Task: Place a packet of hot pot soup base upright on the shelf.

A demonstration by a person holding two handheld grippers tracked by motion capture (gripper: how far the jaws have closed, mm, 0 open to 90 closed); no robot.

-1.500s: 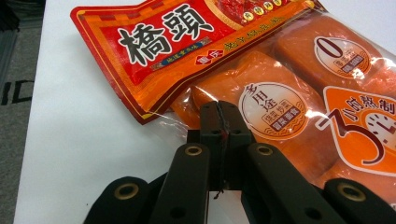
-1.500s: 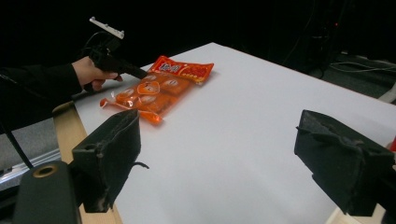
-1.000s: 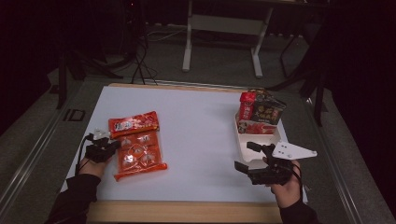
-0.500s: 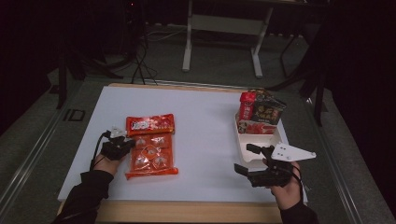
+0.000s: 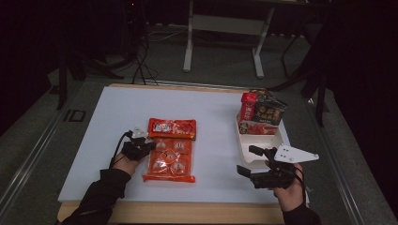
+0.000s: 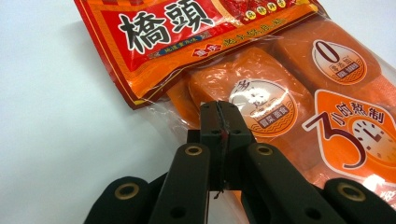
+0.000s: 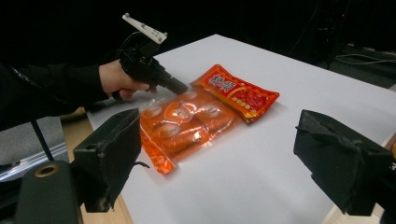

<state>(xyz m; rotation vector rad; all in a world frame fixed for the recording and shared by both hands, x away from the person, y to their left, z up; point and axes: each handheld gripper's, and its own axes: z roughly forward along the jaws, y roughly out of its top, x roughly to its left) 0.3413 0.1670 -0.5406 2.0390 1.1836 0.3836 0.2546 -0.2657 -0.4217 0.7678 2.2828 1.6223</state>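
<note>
An orange snack bag [image 5: 170, 150] with a red printed header lies flat on the white table [image 5: 117, 112], left of centre. My left gripper [image 5: 149, 146] is at the bag's left edge. In the left gripper view its jaws are shut [image 6: 219, 126] on the bag's clear plastic edge [image 6: 280, 93]. My right gripper [image 5: 245, 160] is at the front right, jaws wide open with nothing between them. In the right gripper view the open jaws [image 7: 224, 158] face the bag [image 7: 196, 119] and the left gripper [image 7: 180, 87] across the table.
A white tray [image 5: 270, 143] stands at the right, just beyond my right gripper, with several snack packets [image 5: 260, 112] upright at its far end. The table's wooden front edge [image 5: 187, 213] runs below both hands. Frame legs and cables are on the floor behind.
My left gripper has slid to the right across the table, dragging the orange bag with it. The right gripper has stayed in place, still open.
</note>
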